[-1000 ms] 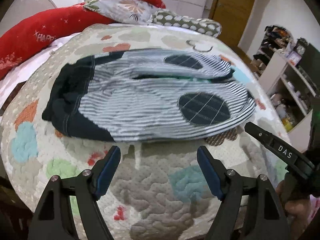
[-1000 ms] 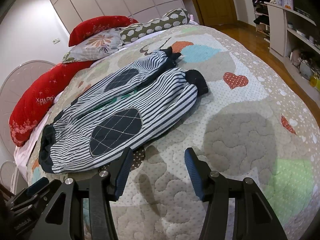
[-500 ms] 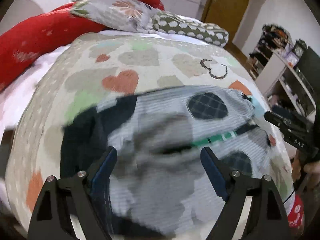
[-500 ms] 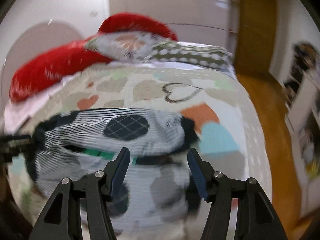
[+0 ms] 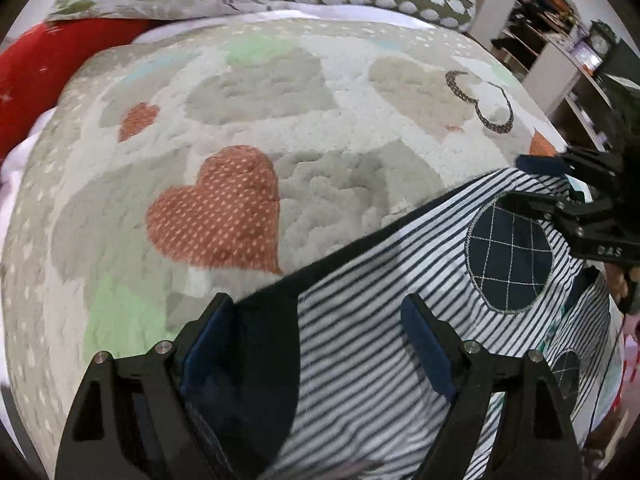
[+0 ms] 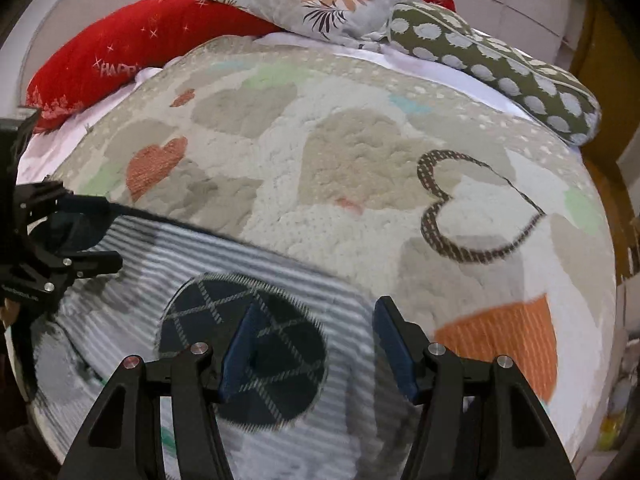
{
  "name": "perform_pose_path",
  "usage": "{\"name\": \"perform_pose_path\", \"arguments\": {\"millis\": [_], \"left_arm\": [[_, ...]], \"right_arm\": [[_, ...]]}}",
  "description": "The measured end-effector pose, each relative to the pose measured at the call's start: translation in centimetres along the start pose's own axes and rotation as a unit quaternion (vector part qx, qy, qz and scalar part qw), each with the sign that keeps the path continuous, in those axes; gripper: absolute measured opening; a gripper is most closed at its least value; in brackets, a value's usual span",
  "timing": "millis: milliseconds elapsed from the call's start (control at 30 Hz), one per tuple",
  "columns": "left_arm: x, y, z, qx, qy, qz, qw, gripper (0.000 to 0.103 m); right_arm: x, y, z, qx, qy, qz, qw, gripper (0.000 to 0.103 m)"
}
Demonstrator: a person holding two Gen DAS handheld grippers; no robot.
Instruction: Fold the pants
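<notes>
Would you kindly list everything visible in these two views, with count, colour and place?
pants: one, navy-and-white striped with dark checked patches, spread on the quilt's near edge
quilt: one, beige with coloured hearts, covering the bed
pillows: red, floral and green dotted, at the head of the bed
shelves: white, cluttered, far right
left claw: open, over the dark waistband
right claw: open, over a patch

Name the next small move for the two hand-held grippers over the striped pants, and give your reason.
Probably lower both and close on the far edge of the striped pants. The left hand-held gripper stands open over the dark waistband, the right hand-held gripper open over the checked knee patch; neither grips cloth yet, so no fold can start.
</notes>
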State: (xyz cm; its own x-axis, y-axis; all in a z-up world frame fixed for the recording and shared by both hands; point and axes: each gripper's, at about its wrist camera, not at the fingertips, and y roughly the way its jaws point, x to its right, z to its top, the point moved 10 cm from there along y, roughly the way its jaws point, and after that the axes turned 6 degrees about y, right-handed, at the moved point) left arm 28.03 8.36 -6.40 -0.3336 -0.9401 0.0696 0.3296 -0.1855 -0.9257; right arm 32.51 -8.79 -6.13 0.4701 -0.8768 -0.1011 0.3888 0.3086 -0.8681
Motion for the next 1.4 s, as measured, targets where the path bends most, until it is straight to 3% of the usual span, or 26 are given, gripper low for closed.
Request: {"name": "perform_pose_path", "arguments": {"millis": [167, 200, 233, 267, 300, 333, 367, 700, 833, 1033, 1300, 1400], "left_arm": [[0.5, 1.0, -0.1, -0.013, 0.046, 0.009, 0.9988, 0.084], [0.6, 0.9, -0.2, -0.01, 0.051, 0.009, 0.9986, 0.074], [0.8, 0.6, 0.0, -0.003, 0.054, 0.009, 0.9985, 0.048], [0.8, 0.2, 0.1, 0.006, 0.057, 0.013, 0.9983, 0.034], [0.7, -0.3, 0.3, 0.014, 0.056, 0.022, 0.9981, 0.007], [0.6, -0.7, 0.3, 0.02, 0.052, 0.023, 0.9982, 0.006], [0.6, -1.2, 0.3, 0.028, 0.048, 0.025, 0.9982, 0.006], [3.8, -8.3, -2.9, 0.099, 0.041, 0.06, 0.9924, 0.006], [6.1, -11.6, -5.0, 0.138, 0.038, 0.08, 0.9865, 0.006], [8.7, -14.7, -9.8, 0.177, 0.018, 0.082, 0.9805, 0.006], [11.1, -11.7, -17.3, 0.142, -0.007, 0.099, 0.985, 0.01], [11.1, -11.6, -19.8, 0.126, -0.04, 0.071, 0.9887, 0.013]], "right_arm": [[0.0, 2.3, 0.2, -0.016, -0.011, 0.024, 1.0, 0.065], [-0.1, 2.2, 0.3, -0.011, -0.011, 0.028, 0.999, 0.065], [-0.2, 2.2, 0.3, -0.01, -0.01, 0.034, 0.999, 0.064], [-0.3, 2.3, 0.3, -0.011, -0.009, 0.038, 0.999, 0.047], [-0.4, 2.1, 0.2, -0.01, -0.006, 0.042, 0.999, 0.031], [-0.5, 1.8, 0.2, -0.012, 0.008, 0.057, 0.998, 0.005], [-0.6, 1.6, 0.2, -0.013, 0.018, 0.067, 0.998, 0.005], [-2.6, -5.0, -1.0, 0.058, 0.028, 0.047, 0.997, 0.005], [-4.1, -8.8, -3.2, 0.09, 0.022, 0.041, 0.995, 0.005], [-6.4, -12.3, -8.4, 0.111, 0.016, 0.042, 0.993, 0.005], [-8.4, -12.0, -17.8, 0.092, 0.036, 0.05, 0.994, 0.009], [-7.9, -11.8, -21.2, 0.076, 0.073, 0.05, 0.993, 0.03]]}}
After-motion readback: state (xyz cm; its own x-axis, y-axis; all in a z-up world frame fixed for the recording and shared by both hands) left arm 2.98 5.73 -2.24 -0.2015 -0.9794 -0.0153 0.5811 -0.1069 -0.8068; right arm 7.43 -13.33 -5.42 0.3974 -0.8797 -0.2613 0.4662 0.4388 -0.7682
